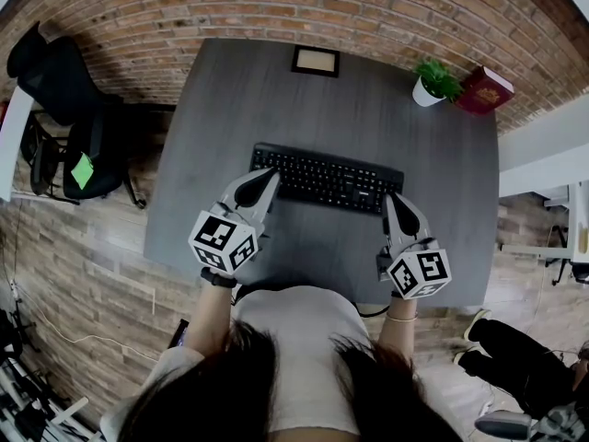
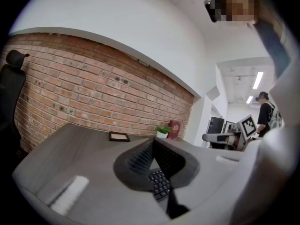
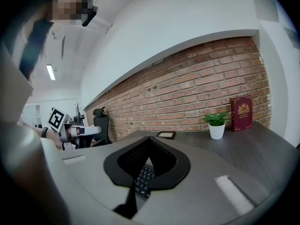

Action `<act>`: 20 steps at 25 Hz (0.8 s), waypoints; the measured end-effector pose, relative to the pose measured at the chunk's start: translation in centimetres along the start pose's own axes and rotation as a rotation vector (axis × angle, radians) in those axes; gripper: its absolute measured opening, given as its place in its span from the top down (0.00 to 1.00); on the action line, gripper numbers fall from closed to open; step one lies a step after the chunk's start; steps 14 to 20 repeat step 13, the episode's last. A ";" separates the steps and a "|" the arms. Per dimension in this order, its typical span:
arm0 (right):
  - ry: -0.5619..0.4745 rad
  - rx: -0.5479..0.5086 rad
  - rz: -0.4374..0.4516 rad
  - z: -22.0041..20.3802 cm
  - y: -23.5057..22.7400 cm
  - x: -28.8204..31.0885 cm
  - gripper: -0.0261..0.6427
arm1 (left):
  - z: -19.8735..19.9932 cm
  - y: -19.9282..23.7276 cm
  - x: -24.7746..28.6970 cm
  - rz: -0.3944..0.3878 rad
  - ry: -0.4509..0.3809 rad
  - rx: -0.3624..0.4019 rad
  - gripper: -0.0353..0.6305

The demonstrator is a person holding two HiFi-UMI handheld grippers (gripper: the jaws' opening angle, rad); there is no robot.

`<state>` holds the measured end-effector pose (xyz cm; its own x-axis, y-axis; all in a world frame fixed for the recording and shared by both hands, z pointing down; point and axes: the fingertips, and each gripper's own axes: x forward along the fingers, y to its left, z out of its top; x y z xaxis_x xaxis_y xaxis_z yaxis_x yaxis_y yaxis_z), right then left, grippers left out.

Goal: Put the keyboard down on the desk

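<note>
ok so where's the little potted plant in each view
Head view: plant at top right.
Left gripper view: plant small, just right of centre.
Right gripper view: plant right of centre.
Shared landmark: the red book beside it.

The keyboard (image 1: 327,178) lies on the desk (image 1: 230,90) between the left gripper (image 1: 269,179) and right gripper (image 1: 392,201); a frame (image 1: 316,61), plant (image 1: 433,83) and book (image 1: 485,89) stand beyond.

The tool (image 2: 153,141), jaws together, hangs over the keyboard (image 2: 161,184), grey desk (image 2: 79,144) beyond.
</note>
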<state>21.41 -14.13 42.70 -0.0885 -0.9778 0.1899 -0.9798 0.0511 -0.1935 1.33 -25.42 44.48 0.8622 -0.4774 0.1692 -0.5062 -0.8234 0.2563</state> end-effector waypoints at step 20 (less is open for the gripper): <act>0.017 0.001 -0.001 -0.4 -0.3 0.3 0.96 | -0.4 0.6 0.0 0.009 0.017 -0.007 0.86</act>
